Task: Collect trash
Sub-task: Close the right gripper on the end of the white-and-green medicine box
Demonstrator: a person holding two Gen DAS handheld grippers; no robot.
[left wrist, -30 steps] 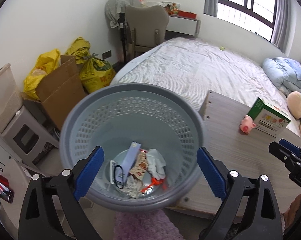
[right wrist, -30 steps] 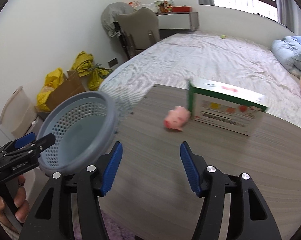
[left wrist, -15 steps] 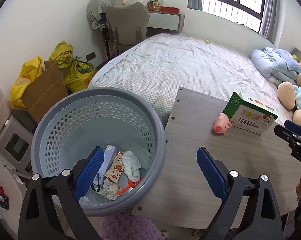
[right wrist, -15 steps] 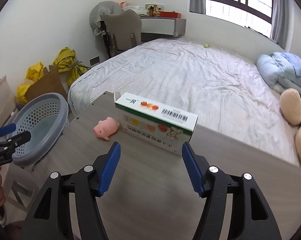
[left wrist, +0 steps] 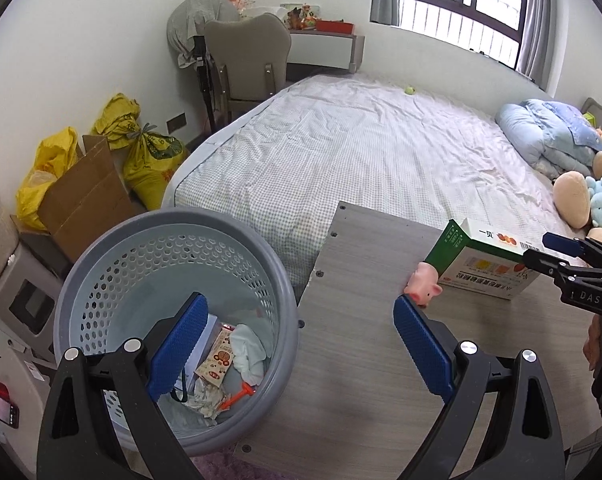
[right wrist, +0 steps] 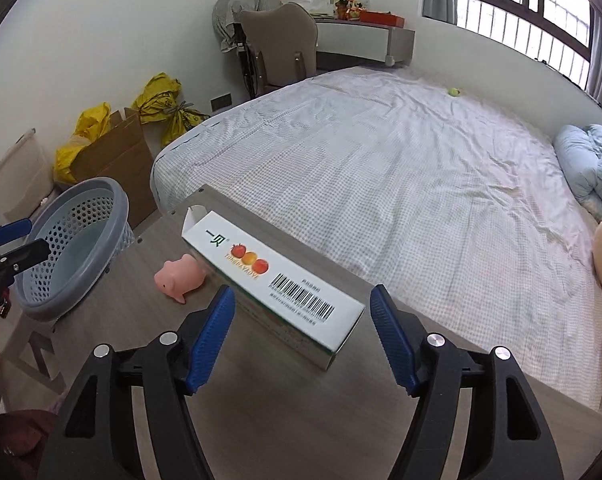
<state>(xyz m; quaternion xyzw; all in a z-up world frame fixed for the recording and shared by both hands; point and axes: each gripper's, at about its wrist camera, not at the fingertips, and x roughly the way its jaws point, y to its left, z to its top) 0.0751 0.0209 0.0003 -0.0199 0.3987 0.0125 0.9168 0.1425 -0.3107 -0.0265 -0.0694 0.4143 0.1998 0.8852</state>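
**Right gripper closes in on the carton**

Since a second ago both grippers have swung from the basket toward the table, and the carton now sits between the right gripper's (right wrist: 301, 330) fingers. Its jaws are opening and its pads stand clear of the white and green carton (right wrist: 277, 280), which lies on the grey table (right wrist: 285, 408) with the pink pig toy (right wrist: 179, 278) just to its left. The left gripper (left wrist: 297, 346) hangs spread wide and empty over the table's left edge, beside the grey basket (left wrist: 101, 264) holding wrappers and tissue (left wrist: 247, 350).
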